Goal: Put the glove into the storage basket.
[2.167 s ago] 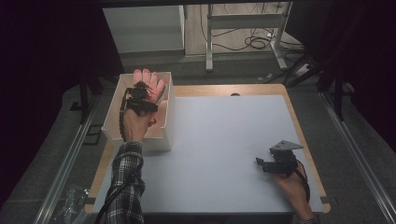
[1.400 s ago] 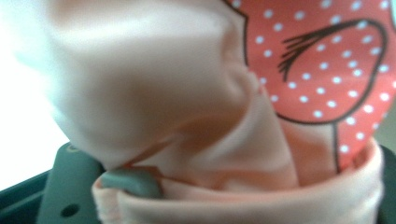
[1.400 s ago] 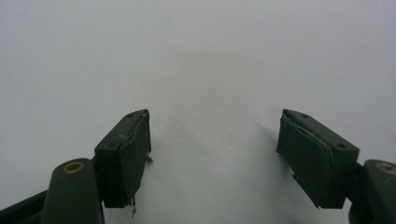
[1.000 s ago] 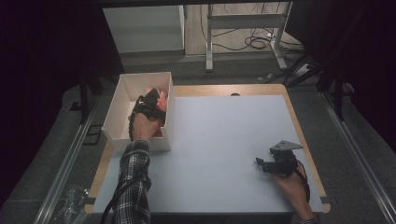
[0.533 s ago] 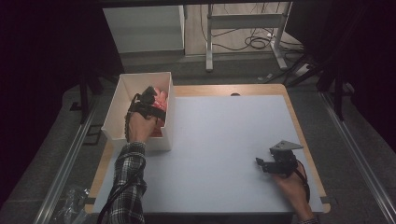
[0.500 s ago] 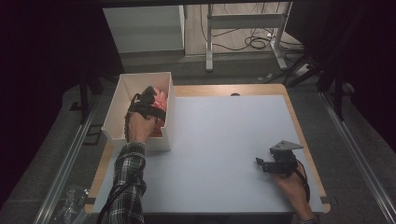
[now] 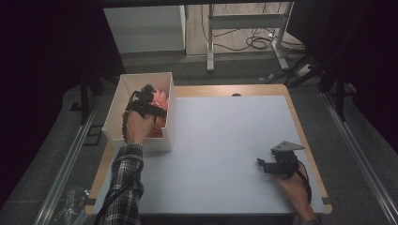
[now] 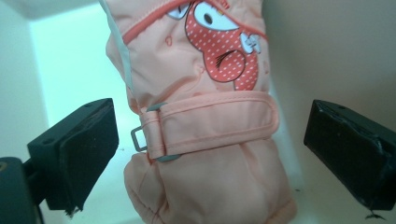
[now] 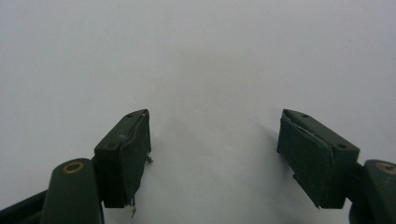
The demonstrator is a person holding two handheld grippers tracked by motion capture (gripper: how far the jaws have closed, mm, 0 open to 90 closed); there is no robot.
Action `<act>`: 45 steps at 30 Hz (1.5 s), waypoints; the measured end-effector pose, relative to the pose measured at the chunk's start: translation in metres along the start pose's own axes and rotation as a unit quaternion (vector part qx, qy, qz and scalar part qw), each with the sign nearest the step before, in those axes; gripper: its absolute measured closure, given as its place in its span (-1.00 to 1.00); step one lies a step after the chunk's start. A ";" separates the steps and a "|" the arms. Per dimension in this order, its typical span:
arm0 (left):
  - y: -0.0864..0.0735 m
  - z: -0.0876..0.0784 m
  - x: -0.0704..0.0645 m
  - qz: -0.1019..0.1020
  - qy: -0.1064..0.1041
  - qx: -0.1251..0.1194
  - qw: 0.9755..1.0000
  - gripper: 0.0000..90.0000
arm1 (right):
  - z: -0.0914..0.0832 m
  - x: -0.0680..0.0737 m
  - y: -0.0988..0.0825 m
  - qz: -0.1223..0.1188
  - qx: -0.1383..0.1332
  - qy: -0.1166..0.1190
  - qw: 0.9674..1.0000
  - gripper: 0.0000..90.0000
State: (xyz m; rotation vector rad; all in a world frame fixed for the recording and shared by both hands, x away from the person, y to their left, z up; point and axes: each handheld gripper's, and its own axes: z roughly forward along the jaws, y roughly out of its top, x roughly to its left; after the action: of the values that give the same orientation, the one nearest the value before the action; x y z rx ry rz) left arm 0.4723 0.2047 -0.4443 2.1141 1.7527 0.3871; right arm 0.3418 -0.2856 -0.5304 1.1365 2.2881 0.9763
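Plaid cloth covers the person's left forearm (image 7: 123,187), which comes up from the near edge of the high view beside the pale grey worktop (image 7: 220,140). At the near right, the right hand (image 7: 293,185) rests on that surface holding the right tool (image 7: 264,165), a grey three-cornered plate on its top. In the right gripper view the tool's two black jaws stand wide apart with bare grey surface between them, gripping nothing.

Farther back on the left, a white open-topped box (image 7: 169,126) sits at the worktop's left edge, partly over the wooden border. The left hand (image 7: 137,125) reaches down into it with the left tool (image 7: 152,101). Inside lies a peach-pink padded mitten (image 8: 201,140), seen in the high view as a pink patch against the box's right wall. In the left gripper view the mitten lies lengthwise between the jaws, with a strap across its wrist threaded through a grey buckle (image 8: 140,139) and a red dotted cartoon figure (image 8: 224,51) farther along. The jaws are spread, one on each side of the mitten, neither touching it.

Beyond the worktop, a white cabinet (image 7: 145,28) and metal frame legs (image 7: 211,42) stand on the floor, with loose cables (image 7: 256,42) behind.
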 end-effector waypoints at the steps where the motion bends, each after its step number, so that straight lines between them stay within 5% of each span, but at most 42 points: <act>1: 0.000 0.000 0.000 0.000 0.000 0.000 1.000 -0.92 | 0.000 0.000 0.000 0.000 0.000 0.000 1.000 -0.42; 20: -0.009 -0.039 0.003 0.032 0.000 -0.060 0.998 -0.92 | 0.000 0.000 0.000 0.000 0.000 0.000 1.000 -0.42; 30: -0.018 -0.058 0.001 0.051 -0.013 -0.093 0.994 -0.93 | 0.000 0.000 0.000 0.000 0.000 -0.001 1.000 -0.42; 45: -0.028 -0.081 -0.014 0.073 -0.061 -0.131 0.987 -0.93 | 0.000 0.000 0.000 -0.001 -0.001 -0.001 1.000 -0.42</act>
State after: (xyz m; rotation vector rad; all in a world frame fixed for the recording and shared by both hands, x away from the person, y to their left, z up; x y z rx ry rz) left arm 0.4102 0.2042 -0.3840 2.0355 1.3996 0.4887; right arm 0.3416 -0.2854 -0.5305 1.1350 2.2858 0.9750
